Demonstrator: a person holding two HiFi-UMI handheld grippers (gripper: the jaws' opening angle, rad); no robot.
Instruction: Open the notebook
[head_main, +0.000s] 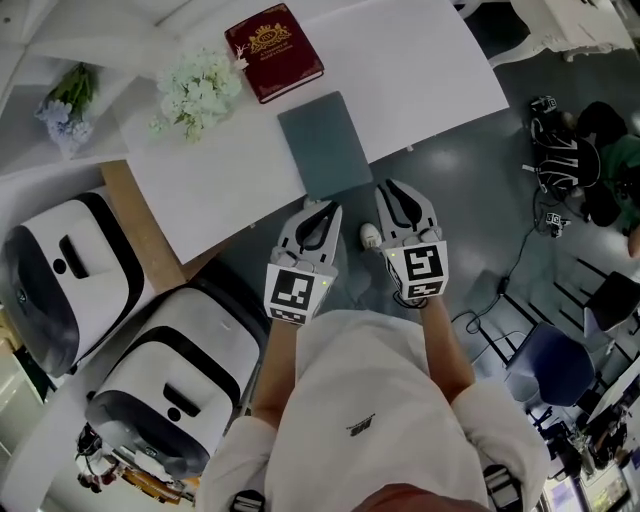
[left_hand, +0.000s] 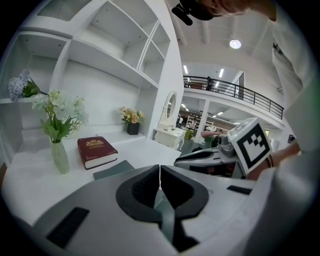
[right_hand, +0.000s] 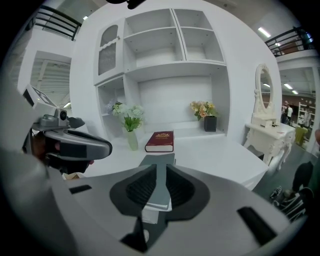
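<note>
Grey-green and thin, the closed notebook (head_main: 324, 145) lay at the near edge of the white surface (head_main: 430, 70). A dark red hardback book (head_main: 273, 52) sat just past it, beside a bunch of white flowers (head_main: 198, 92). The left gripper (head_main: 320, 207) had its jaws pressed together on nothing. The right gripper (head_main: 392, 190) had its jaws a little apart, holding nothing

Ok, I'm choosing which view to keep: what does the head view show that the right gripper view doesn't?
Only the head view: two white machines beside the table, and the person's shirt. Only the right gripper view: the shelves, the mirror, the potted flowers. Both: the closed grey notebook, the red book, the white flowers, the left gripper.
</note>
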